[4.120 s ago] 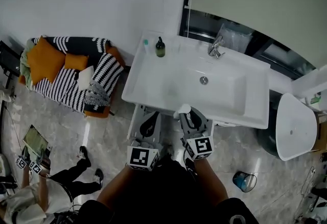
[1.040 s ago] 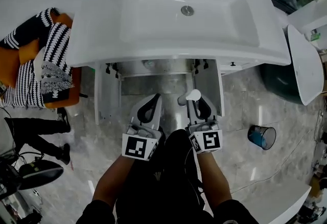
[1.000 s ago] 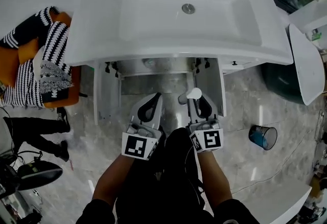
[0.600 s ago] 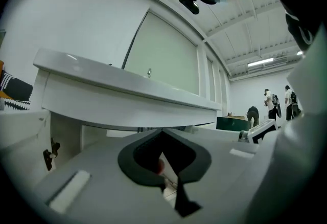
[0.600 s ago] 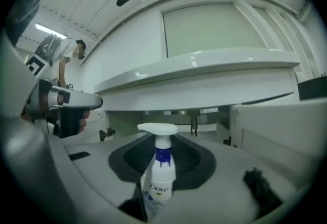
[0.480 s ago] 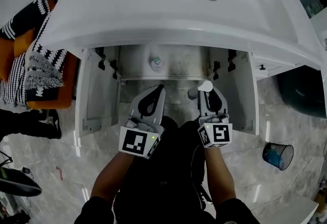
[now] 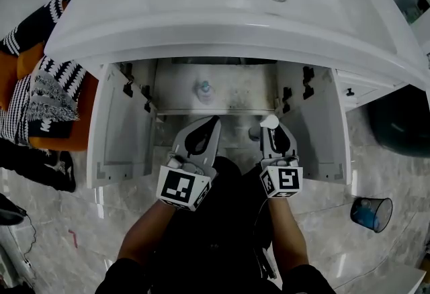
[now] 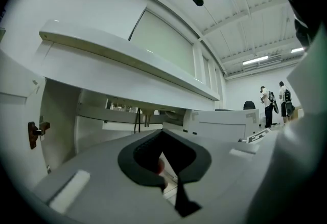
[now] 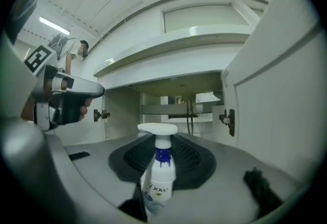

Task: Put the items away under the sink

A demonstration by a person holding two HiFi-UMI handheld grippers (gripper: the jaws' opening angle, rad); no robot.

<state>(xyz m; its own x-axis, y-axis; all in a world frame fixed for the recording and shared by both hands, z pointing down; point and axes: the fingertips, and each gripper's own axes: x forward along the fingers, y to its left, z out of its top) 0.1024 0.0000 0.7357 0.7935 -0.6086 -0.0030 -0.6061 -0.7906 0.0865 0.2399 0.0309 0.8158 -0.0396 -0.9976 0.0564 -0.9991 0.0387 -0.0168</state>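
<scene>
- The right gripper (image 7: 272,133) had its fingers clamped on a white pump bottle (image 9: 157,182) with a blue neck, which stood upright between them.
- The left gripper (image 7: 212,123) had its fingers closed, tips together, with nothing clearly held.
- Both grippers pointed toward 12 o'clock at the open cabinet (image 7: 126,135) under the white sink (image 7: 201,11), with both doors swung wide.
- A small bottle (image 7: 203,91) stood inside the cabinet, at 12 o'clock from the left gripper and apart from it.
- A blue bin (image 7: 371,213) sat on the floor at 4 o'clock.
</scene>
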